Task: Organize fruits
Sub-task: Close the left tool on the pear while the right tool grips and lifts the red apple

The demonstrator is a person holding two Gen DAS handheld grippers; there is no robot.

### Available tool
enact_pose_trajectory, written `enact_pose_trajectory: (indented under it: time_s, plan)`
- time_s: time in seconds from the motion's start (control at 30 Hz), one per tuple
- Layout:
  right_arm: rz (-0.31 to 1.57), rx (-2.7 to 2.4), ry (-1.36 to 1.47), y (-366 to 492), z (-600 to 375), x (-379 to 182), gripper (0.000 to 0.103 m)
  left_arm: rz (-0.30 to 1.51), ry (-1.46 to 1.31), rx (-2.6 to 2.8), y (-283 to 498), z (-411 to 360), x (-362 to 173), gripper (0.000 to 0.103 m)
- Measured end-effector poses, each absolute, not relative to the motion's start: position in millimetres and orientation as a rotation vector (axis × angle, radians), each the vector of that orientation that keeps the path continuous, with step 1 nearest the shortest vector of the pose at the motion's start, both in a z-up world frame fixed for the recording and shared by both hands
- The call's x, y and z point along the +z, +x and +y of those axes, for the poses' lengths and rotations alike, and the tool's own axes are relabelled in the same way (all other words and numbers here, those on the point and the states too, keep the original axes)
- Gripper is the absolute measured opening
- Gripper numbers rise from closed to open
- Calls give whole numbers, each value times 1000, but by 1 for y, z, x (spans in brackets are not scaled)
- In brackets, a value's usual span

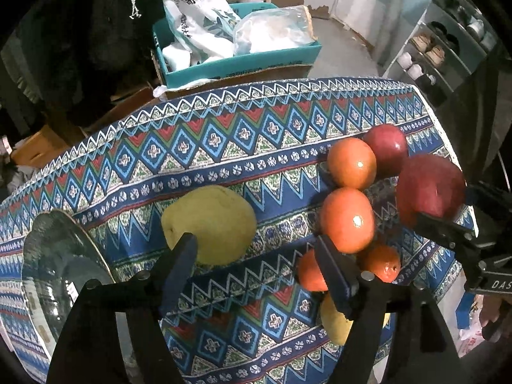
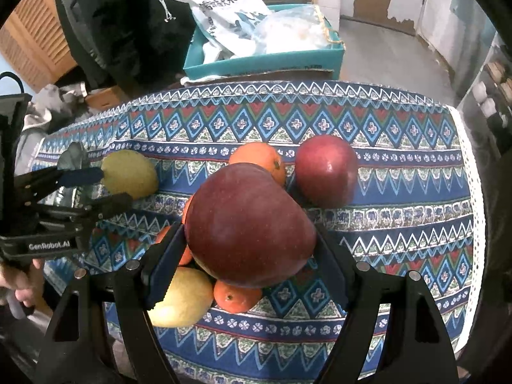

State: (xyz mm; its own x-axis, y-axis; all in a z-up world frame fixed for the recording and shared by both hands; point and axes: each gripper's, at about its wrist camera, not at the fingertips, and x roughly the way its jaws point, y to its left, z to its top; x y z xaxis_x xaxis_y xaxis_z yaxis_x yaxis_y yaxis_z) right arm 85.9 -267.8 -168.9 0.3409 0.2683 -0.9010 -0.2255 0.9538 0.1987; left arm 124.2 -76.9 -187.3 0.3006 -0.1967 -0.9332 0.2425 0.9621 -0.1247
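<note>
My right gripper [image 2: 249, 240] is shut on a large red apple [image 2: 243, 211], which hangs over a cluster of fruit on the patterned tablecloth [image 2: 400, 224]. Below it lie an orange [image 2: 236, 297] and a yellow fruit [image 2: 182, 297]; behind it are another orange [image 2: 259, 160] and a second red apple [image 2: 326, 169]. In the left wrist view the held apple [image 1: 430, 188] sits at the right, beside two oranges [image 1: 347, 219]. My left gripper [image 1: 256, 272] stands open over bare cloth. A yellow-green fruit [image 1: 208, 224] lies just beyond its left finger.
A glass plate [image 1: 60, 256] rests at the table's left end. Behind the table sits a teal box [image 1: 243, 60] with white bags. A shoe rack [image 1: 441, 48] stands at the far right. The cloth's lace edge [image 2: 470, 166] marks the right side.
</note>
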Motion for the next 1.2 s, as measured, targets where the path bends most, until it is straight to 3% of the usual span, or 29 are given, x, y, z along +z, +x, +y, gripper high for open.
enact_pose_trajectory:
  time_s: [0.27, 0.53, 0.63, 0.77, 1.2]
  plan:
    - [1194, 310, 50, 87, -274, -176, 79, 1272, 21, -251, 141, -76, -205, 86]
    - [1207, 296, 61, 86, -281, -184, 79, 1315, 0, -235, 165, -78, -228, 86]
    - [1207, 294, 65, 87, -283, -185, 79, 1338, -43, -224, 170, -76, -239, 86]
    - [1210, 290, 63, 88, -285, -187, 79, 1347, -83, -262, 172, -84, -244, 73]
    - [1218, 270, 62, 87, -290, -194, 79, 1350, -50, -330, 180, -129, -243, 76]
